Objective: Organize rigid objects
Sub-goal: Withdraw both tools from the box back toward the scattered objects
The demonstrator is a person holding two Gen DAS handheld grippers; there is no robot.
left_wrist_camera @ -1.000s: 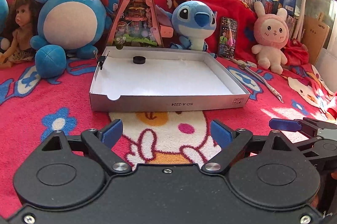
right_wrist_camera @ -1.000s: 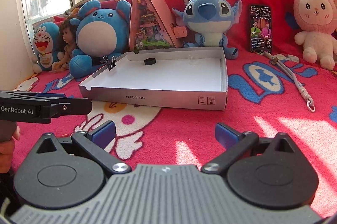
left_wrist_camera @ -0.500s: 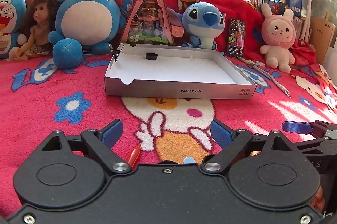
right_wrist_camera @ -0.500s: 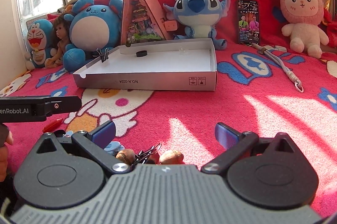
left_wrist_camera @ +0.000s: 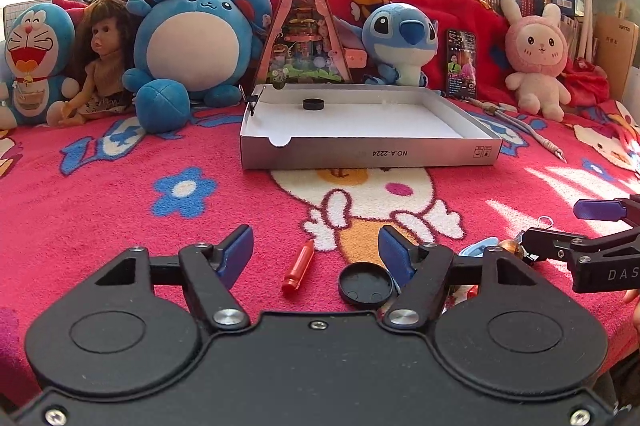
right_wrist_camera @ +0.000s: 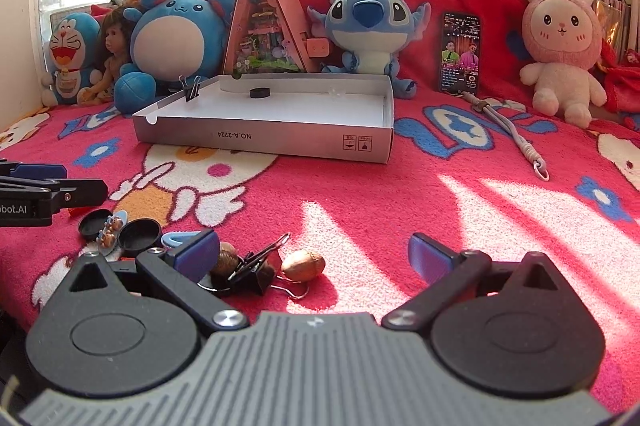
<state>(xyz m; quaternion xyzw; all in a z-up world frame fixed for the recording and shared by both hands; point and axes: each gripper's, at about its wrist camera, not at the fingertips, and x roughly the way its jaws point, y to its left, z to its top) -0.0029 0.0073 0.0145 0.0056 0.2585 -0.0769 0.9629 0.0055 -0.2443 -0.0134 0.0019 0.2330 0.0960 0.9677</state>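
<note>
The red crayon point(left_wrist_camera: 298, 266) lies on the pink blanket point(left_wrist_camera: 120, 194) between the blue pads of the left gripper point(left_wrist_camera: 316, 252), its tip pointing away toward the white box point(left_wrist_camera: 372, 154). A black cap point(left_wrist_camera: 365, 284) lies just beside it, close to the gripper's right-hand pad. The left jaws are closing, yet neither pad touches the crayon, so nothing is gripped.

To do this pickup well, I judge the left gripper should centre on the crayon's body, keep the cap outside the pads, and close across the crayon's narrow width so it cannot roll away on the pile.

The right gripper point(right_wrist_camera: 314, 254) hangs open and empty over a cluster of small things: a black binder clip point(right_wrist_camera: 252, 266), a brown nut point(right_wrist_camera: 303, 265), 2 more black caps point(right_wrist_camera: 138, 235) and a small figure point(right_wrist_camera: 110, 232).

Well beyond, the box already holds 1 black cap point(right_wrist_camera: 260, 92), with another clip point(right_wrist_camera: 192, 88) on its wall. Plush toys point(left_wrist_camera: 192, 38) line the back.
</note>
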